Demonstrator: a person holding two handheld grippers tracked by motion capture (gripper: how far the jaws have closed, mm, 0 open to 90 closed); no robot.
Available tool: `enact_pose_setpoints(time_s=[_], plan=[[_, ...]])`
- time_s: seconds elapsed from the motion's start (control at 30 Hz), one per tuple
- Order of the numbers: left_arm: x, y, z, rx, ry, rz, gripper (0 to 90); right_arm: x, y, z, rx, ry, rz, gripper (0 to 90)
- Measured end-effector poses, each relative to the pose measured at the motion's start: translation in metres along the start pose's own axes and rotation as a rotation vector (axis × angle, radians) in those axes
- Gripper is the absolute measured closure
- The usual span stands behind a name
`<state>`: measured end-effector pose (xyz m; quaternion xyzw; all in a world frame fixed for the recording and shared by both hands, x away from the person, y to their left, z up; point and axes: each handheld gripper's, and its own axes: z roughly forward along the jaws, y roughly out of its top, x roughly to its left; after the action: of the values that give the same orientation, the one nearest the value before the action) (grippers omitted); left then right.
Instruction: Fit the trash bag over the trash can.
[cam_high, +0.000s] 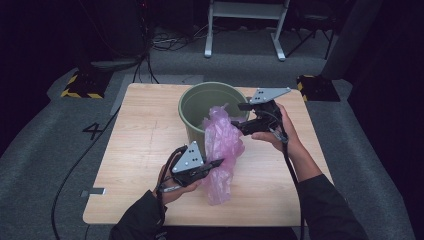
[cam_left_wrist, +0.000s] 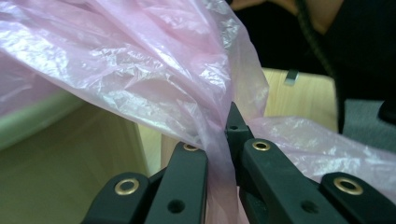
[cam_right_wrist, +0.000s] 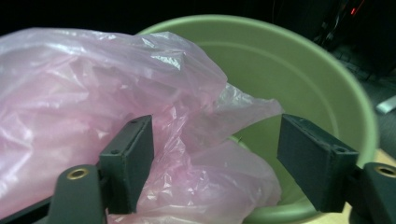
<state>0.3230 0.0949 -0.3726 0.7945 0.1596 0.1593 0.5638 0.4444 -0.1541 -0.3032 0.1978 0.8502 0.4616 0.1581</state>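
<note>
High view: my left gripper clamps the pink bag beside the green bin; my right gripper, jaws apart at the rim, must regrip the bag's mouth.

This is looking like a lab or recording studio rather than a home. A small wooden surface is standing alone on grey carpet, with black walls closing in around it. Cables are trailing across the floor, yellow-and-black striped blocks are sitting at the surface's far corners, a "4" is marking the carpet, and a white metal frame is standing behind.
</note>
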Motion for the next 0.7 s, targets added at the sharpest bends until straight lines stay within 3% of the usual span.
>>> enact_pose_setpoints(time_s=[0.13, 0.27, 0.3, 0.47, 0.6, 0.7], plan=[[0.005, 0.003, -0.006, -0.040, 0.004, -0.030, 89.5, 0.002, 0.000, -0.009, -0.002, -0.050, -0.050, 22.6], [0.012, 0.004, -0.013, -0.084, 0.033, -0.070, 89.6, 0.004, 0.001, -0.010, -0.008, -0.093, -0.085, 35.3], [0.014, 0.004, -0.015, -0.093, 0.045, -0.082, 89.6, 0.004, 0.002, -0.010, -0.024, -0.085, -0.087, 37.6], [0.023, 0.003, -0.021, -0.085, 0.100, -0.114, 89.5, 0.001, 0.002, -0.013, -0.059, -0.073, -0.053, 30.7], [0.031, 0.000, -0.022, -0.087, 0.123, -0.147, 89.5, 0.000, -0.002, -0.021, -0.121, -0.002, -0.039, 27.2], [0.036, -0.001, -0.023, -0.090, 0.137, -0.166, 89.5, 0.007, -0.006, -0.024, -0.149, 0.089, -0.067, 26.7]])
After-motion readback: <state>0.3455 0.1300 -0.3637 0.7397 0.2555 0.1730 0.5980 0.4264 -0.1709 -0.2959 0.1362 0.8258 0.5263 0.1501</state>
